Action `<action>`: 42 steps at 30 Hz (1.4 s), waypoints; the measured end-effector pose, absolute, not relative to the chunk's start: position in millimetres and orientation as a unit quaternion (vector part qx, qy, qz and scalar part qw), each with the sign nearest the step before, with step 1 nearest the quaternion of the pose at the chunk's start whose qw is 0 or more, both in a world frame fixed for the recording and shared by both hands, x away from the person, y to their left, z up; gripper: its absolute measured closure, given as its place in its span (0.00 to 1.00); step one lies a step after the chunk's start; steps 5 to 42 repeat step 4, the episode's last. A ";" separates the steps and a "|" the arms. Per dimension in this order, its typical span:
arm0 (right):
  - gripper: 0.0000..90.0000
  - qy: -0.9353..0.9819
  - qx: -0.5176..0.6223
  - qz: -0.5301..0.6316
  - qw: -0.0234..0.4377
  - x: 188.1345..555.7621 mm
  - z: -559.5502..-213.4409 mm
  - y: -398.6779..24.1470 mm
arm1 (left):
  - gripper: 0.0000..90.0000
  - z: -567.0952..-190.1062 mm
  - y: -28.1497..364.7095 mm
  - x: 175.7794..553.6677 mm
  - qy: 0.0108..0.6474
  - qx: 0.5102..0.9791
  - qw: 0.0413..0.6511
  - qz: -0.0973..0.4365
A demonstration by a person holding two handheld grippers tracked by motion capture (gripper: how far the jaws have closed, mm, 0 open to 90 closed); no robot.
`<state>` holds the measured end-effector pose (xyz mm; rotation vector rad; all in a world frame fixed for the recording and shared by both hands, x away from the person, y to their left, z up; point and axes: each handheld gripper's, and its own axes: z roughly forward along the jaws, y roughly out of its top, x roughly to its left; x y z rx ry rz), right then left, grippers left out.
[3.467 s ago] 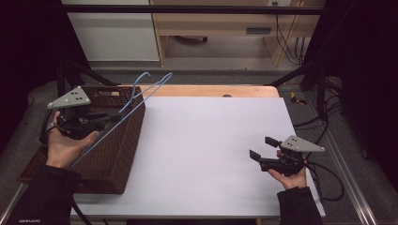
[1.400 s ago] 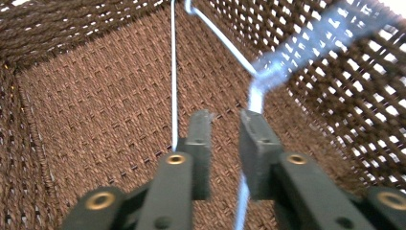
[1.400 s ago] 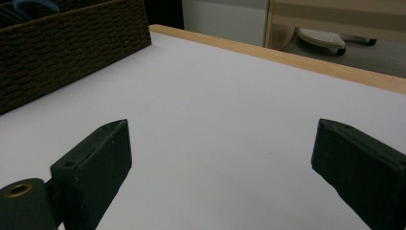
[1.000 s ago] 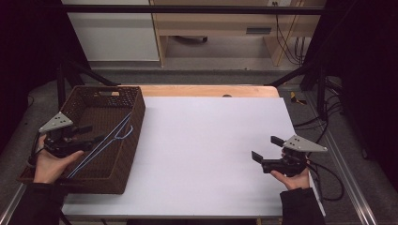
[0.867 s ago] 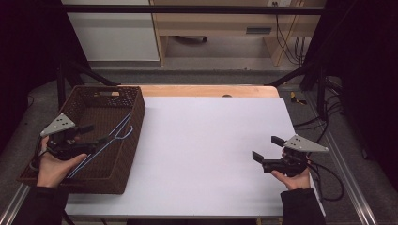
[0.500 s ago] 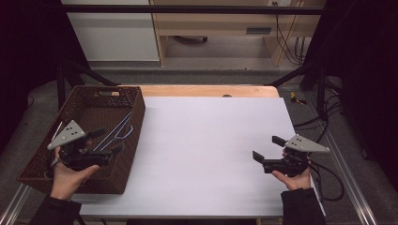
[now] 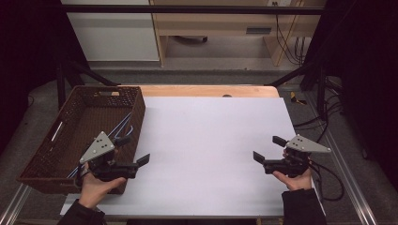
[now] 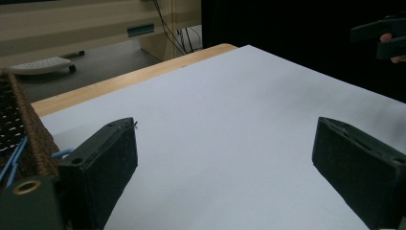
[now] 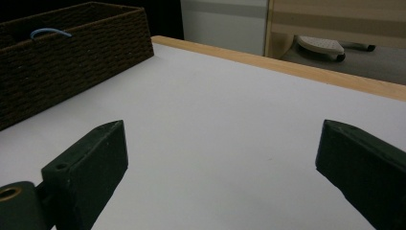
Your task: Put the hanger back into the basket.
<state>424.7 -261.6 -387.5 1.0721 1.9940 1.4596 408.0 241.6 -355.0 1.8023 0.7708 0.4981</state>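
Jaws of the left gripper (image 7: 133,150) have just been opening and now stand wide with nothing between them, judging by the bare counter (image 8: 230,124) seen past them. That fits a release: the blue hanger (image 7: 123,124) lies inside the wicker basket (image 7: 44,146) at nine o'clock, its long axis running from seven toward one o'clock along the basket's right wall. The right gripper (image 7: 267,147), at four o'clock, waits wide open and empty.

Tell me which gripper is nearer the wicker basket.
Left. The left gripper sits at the wicker basket near its right wall; the right gripper hovers far across the white table.
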 end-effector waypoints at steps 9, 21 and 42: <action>0.05 0.721 0.388 0.529 0.221 424.3 -387.4 -262.5 | 0.09 -362.2 239.5 409.5 0.324 0.755 0.533 0.204; 0.05 0.721 0.388 0.529 0.221 424.3 -387.4 -262.5 | 0.09 -362.2 239.5 409.5 0.324 0.755 0.533 0.204; 0.05 0.721 0.388 0.529 0.221 424.3 -387.4 -262.5 | 0.09 -362.2 239.5 409.5 0.324 0.755 0.533 0.204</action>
